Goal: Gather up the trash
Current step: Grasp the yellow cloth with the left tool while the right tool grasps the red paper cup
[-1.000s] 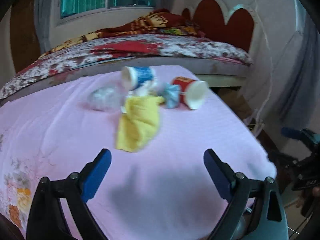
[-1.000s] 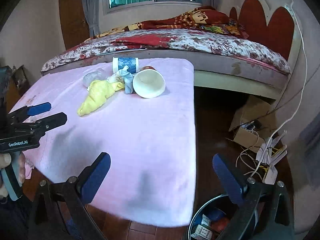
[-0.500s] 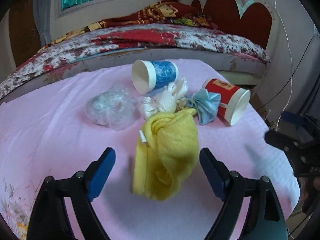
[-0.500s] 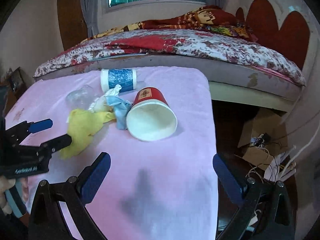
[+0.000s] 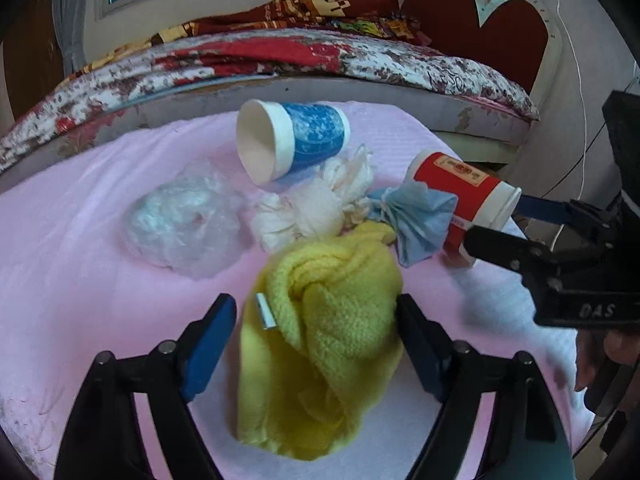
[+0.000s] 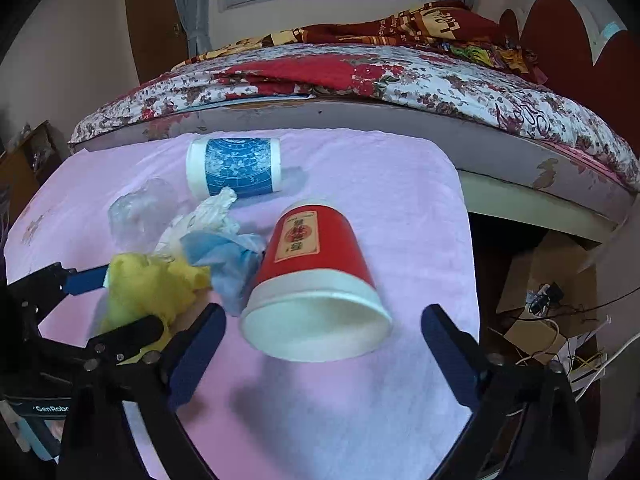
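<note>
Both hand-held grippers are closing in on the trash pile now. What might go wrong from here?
1. The red cup lies on its side, so it may roll when the right hand-held gripper, jaws just closing, pinches it.
2. The blue tissue touches that cup and may drag along.
3. The left hand-held gripper straddles the yellow cloth; it may catch only a fold.

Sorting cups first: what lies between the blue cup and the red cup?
A crumpled white tissue and a blue wad lie between the blue cup and red cup, clearest in the left wrist view.
</note>
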`<state>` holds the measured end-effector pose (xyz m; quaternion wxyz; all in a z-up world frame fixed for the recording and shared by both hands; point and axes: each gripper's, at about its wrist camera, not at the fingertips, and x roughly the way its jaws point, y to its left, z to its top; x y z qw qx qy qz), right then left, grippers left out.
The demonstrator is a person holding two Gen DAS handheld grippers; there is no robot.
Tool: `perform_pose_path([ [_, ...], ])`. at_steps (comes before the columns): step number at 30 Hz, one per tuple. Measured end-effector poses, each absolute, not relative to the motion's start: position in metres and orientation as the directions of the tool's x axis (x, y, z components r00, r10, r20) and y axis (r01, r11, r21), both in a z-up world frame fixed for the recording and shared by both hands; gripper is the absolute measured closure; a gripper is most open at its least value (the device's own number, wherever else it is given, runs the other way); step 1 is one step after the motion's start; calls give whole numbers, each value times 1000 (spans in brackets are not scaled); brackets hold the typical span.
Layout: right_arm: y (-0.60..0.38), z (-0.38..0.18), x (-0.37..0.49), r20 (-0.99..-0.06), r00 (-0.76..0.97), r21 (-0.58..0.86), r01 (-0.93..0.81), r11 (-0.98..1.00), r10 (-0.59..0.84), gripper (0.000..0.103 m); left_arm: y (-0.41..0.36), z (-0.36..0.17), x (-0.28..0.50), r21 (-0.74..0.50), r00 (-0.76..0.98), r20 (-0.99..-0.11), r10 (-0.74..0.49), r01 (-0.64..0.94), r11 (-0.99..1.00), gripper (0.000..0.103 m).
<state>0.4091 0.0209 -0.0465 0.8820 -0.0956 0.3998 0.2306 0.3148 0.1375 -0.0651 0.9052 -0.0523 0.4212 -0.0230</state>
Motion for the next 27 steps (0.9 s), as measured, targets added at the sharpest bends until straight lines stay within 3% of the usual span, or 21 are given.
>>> perform_pose_path([
  [2,21,-48,413,-757,563,18,-492,871,333,18,135,-66,317,-127,640,-763,-97,-1,992,26],
  [6,22,-51,420,-768,534,47,-504,862,354,23,128,-67,321,-131,634,-766,-107,9,991,37],
  [9,19,-49,418,-761,535,62,-503,862,367,38,128,-69,322,-145,635,-763,-121,14,989,59],
  [11,15,-43,412,-753,542,65,-503,862,373,51,132,-66,318,-171,645,-751,-137,10,985,67],
  [27,-33,-18,311,-709,607,34,-479,877,359,54,111,-37,258,-111,701,-698,-145,95,989,70],
])
